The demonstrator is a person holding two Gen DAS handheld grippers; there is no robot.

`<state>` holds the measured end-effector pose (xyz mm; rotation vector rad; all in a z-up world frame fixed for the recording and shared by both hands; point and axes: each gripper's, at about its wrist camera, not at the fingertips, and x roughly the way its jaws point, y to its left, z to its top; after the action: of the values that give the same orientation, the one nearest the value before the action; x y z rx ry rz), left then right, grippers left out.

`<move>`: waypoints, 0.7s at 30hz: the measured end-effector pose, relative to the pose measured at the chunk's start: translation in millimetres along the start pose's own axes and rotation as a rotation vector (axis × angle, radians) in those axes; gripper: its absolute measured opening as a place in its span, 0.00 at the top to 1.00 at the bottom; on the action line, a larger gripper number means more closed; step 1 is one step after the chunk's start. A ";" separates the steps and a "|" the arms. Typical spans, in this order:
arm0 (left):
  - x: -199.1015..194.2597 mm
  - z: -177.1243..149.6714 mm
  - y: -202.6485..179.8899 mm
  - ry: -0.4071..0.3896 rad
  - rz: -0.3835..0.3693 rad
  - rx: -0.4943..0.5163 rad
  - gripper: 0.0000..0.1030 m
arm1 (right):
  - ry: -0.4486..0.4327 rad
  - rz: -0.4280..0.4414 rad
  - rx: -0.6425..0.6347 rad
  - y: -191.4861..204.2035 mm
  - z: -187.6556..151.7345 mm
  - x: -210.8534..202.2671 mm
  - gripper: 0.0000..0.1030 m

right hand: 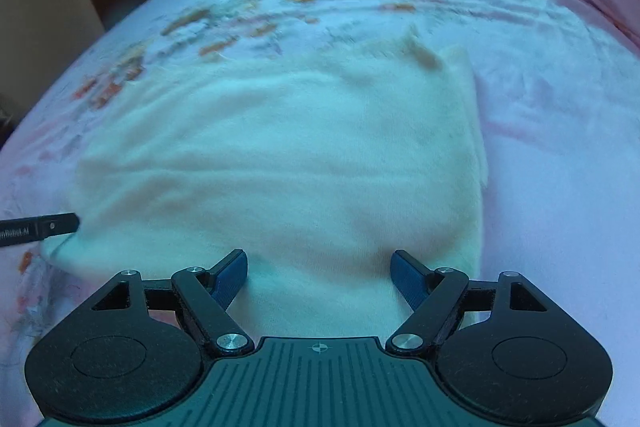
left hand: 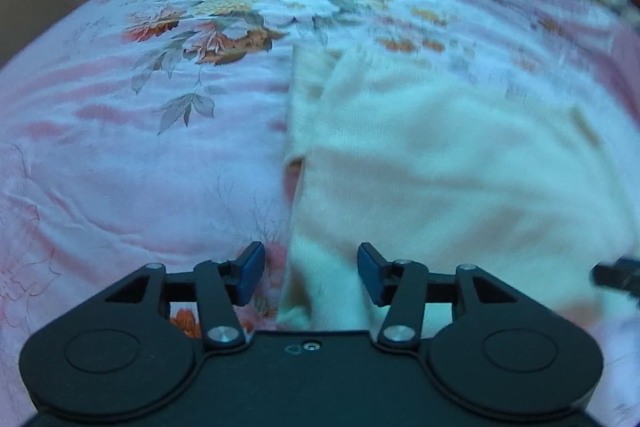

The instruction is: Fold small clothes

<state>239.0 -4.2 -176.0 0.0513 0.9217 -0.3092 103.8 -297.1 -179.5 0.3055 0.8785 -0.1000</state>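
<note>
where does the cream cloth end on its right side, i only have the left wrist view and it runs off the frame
Observer: In the right wrist view the cream garment ends in a straight, layered edge, with plain pink bedspread beyond it.
Operator: ok and is the right gripper holding it
Observer: No. The right gripper has its jaws wide apart above the near hem, and neither pad presses the cloth.
Operator: anything at the far corner on that side
Observer: A small point of fabric sticks up there with a tan patch; it is too blurred to say more.
Operator: where does my left gripper sit from there
Observer: The left gripper shows only as a dark tip at the garment's near left corner.
</note>
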 end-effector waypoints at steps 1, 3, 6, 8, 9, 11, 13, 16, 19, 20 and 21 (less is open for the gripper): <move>-1.0 5.0 2.5 -0.010 0.004 -0.009 0.45 | -0.016 0.014 0.004 1.0 3.6 -2.3 0.24; 2.1 15.1 6.0 -0.014 0.014 -0.032 0.26 | -0.043 0.026 0.008 5.8 12.7 -4.2 0.24; 11.6 26.6 8.6 0.000 0.002 -0.055 0.26 | -0.069 0.023 -0.008 15.5 27.1 1.9 0.24; 18.5 31.2 7.1 0.012 -0.001 -0.061 0.29 | -0.069 0.021 -0.004 19.6 34.8 9.3 0.24; 21.7 33.0 5.5 0.016 0.001 -0.060 0.29 | -0.071 0.027 0.001 21.5 38.5 12.7 0.24; 27.6 35.9 2.1 0.028 0.010 -0.058 0.29 | -0.067 0.039 -0.001 25.7 43.5 17.8 0.24; 28.7 37.5 -2.6 0.017 0.027 -0.042 0.29 | -0.075 0.042 0.000 29.6 44.2 19.2 0.24; 18.0 36.4 1.6 -0.030 0.043 -0.059 0.26 | -0.087 0.014 -0.036 34.3 42.7 19.0 0.24; 17.6 33.5 6.4 -0.001 0.029 -0.038 0.25 | -0.080 -0.027 -0.077 34.3 46.6 27.4 0.24; 18.3 32.3 6.8 -0.003 0.040 -0.020 0.25 | -0.072 -0.020 -0.061 33.0 49.4 30.0 0.24; 19.0 31.9 8.2 -0.005 0.056 -0.013 0.26 | -0.069 -0.002 -0.040 32.0 51.1 31.3 0.24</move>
<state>276.8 -6.5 -172.4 0.0646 0.9153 -0.2511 168.3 -281.0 -166.0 0.2619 0.8111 -0.0941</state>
